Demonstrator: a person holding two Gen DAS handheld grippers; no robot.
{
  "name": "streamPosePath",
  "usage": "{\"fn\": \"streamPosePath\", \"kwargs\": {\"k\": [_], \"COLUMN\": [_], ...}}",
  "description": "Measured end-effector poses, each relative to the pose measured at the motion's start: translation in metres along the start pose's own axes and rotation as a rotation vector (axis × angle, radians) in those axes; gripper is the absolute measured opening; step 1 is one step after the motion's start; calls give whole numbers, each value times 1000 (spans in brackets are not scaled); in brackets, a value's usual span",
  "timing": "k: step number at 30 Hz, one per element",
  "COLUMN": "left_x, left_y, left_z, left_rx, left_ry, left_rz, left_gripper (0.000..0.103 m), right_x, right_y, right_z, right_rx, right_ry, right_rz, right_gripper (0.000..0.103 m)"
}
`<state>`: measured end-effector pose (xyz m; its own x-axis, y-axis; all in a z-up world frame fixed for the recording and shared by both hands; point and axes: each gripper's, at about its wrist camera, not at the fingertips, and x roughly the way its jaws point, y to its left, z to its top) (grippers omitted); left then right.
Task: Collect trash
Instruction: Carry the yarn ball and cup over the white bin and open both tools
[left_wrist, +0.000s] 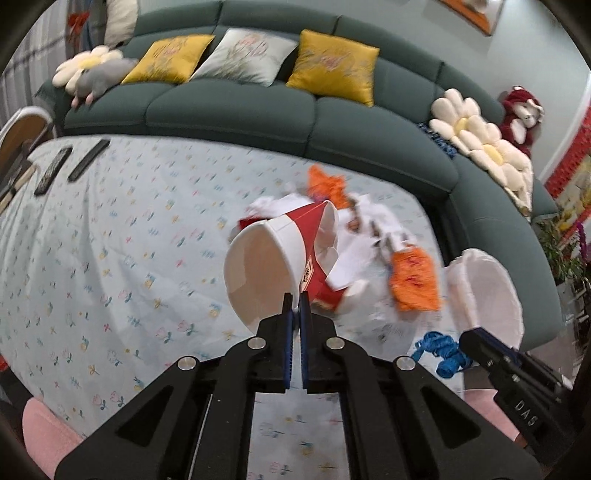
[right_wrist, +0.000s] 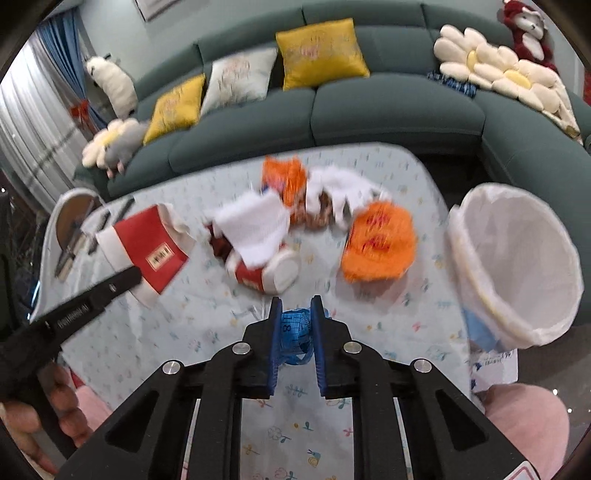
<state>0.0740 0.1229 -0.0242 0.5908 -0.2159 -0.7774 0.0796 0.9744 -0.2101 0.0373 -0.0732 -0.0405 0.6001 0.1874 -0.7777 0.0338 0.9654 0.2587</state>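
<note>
My left gripper is shut on the rim of a red and white paper cup and holds it tilted above the table; the cup also shows in the right wrist view. My right gripper is shut on a bunched blue measuring tape, also seen in the left wrist view. The white-lined trash bin stands at the table's right edge. On the table lie another red and white cup, white crumpled paper and orange wrappers.
The table has a floral cloth. Dark remote controls lie at its far left. A green sofa with cushions and plush toys curves behind and to the right. Pink seats are at the near edge.
</note>
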Motion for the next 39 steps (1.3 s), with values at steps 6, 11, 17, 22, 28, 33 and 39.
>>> {"fn": "streamPosePath", "kwargs": {"k": [6,11,17,22,28,33,39], "left_x": [-25,-35,-36,-29,-11,10,34], "left_y": [-38,-75,-134,-180,-232,-271,-305], "left_z": [9,15,24,27,22,16,13], "left_rx": [68,129,206,262,315,358,372], "left_ry": [-53,-75,-91,-90,-57,-17,31], "left_rz": [-43,-92,-177,-230,-302,-342,-373], "left_gripper": [3,3,3,3,3,3,3], "right_x": [-44,-76,-104,-116,-116,-106,-95], "right_y": [-6,-24,-62,-104,-148,-181,-211], "right_z": [23,42,60,69,71,67,61], "right_rx": [2,26,66,108,151,192,236], "right_ry": [-110,-198,-270,-301,-295,-266,-239], "right_rz": [23,15,-28,-84,-153,-192,-223], "right_gripper": [14,14,15,15,15,15,15]}}
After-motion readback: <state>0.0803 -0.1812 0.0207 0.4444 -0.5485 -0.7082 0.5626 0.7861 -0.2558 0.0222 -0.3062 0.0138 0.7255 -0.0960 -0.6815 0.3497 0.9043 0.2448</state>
